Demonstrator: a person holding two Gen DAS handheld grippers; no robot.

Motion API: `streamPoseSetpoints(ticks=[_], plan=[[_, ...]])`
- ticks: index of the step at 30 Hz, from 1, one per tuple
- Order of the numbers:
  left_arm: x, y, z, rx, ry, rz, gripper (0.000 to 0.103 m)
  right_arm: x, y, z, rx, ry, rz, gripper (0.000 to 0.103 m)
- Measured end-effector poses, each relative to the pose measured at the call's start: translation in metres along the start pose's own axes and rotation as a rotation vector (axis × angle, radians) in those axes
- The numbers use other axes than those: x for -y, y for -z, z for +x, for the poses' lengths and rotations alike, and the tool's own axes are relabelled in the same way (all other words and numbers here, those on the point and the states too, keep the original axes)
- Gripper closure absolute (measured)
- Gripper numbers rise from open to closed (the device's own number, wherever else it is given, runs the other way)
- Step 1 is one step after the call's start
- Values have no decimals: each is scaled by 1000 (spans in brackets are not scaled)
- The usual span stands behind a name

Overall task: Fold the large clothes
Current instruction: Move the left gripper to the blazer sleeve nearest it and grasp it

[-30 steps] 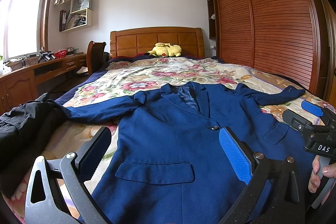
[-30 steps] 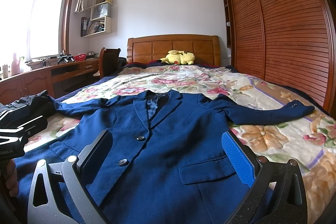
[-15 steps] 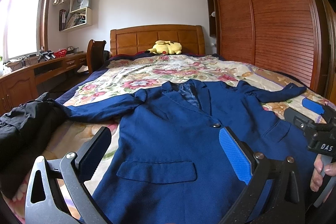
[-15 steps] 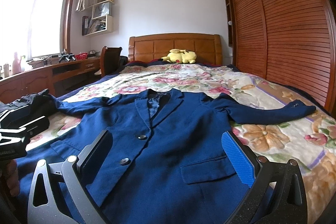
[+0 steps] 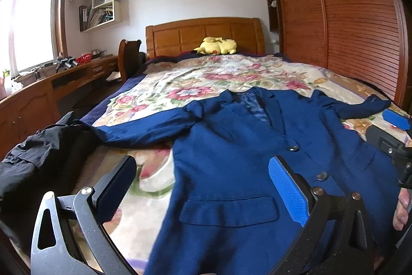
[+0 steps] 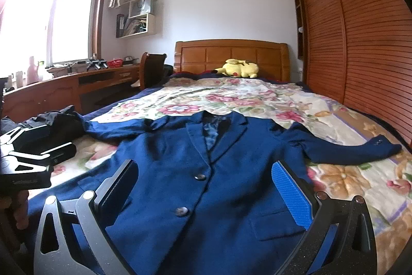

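Left gripper [image 5: 203,190] spread wide, holding nothing, above blue jacket's [image 5: 247,159] near left edge. Right gripper [image 6: 206,193] likewise gaping, over its buttoned front. Jacket lies flat, face up, on floral bedspread [image 6: 257,99], sleeves out sideways, collar far.

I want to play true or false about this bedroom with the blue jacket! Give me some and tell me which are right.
1. The blue jacket lies spread on the flowery bed. True.
2. The jacket is already folded in half. False: it lies open and flat, both sleeves stretched out sideways.
3. A yellow plush toy sits by the headboard. True.
4. The right tool is pinching a sleeve. False: it is open and holds nothing.
5. Dark clothes lie beyond the jacket's left sleeve. True.
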State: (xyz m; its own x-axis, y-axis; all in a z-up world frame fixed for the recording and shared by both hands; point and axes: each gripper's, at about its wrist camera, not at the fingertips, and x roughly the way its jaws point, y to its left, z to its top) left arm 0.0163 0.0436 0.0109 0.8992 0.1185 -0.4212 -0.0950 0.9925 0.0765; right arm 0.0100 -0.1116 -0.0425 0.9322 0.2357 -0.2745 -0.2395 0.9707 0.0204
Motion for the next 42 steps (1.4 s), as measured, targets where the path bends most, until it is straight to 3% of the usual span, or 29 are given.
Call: streamPoseSetpoints(ticks=[20, 31, 39, 42], plan=[[-65, -19, 48, -113, -56, -5, 0, -24, -27, 46, -40, -68, -15, 0], [-101, -22, 97, -175, -89, -1, 0, -31, -41, 81, -38, -87, -28, 0], [-129, -21, 144, -251, -91, -30, 0, -28, -32, 113, -107, -125, -35, 0], [-139, -22, 165, -284, -134, -10, 0, -31, -35, 117, -122, -114, -71, 0]])
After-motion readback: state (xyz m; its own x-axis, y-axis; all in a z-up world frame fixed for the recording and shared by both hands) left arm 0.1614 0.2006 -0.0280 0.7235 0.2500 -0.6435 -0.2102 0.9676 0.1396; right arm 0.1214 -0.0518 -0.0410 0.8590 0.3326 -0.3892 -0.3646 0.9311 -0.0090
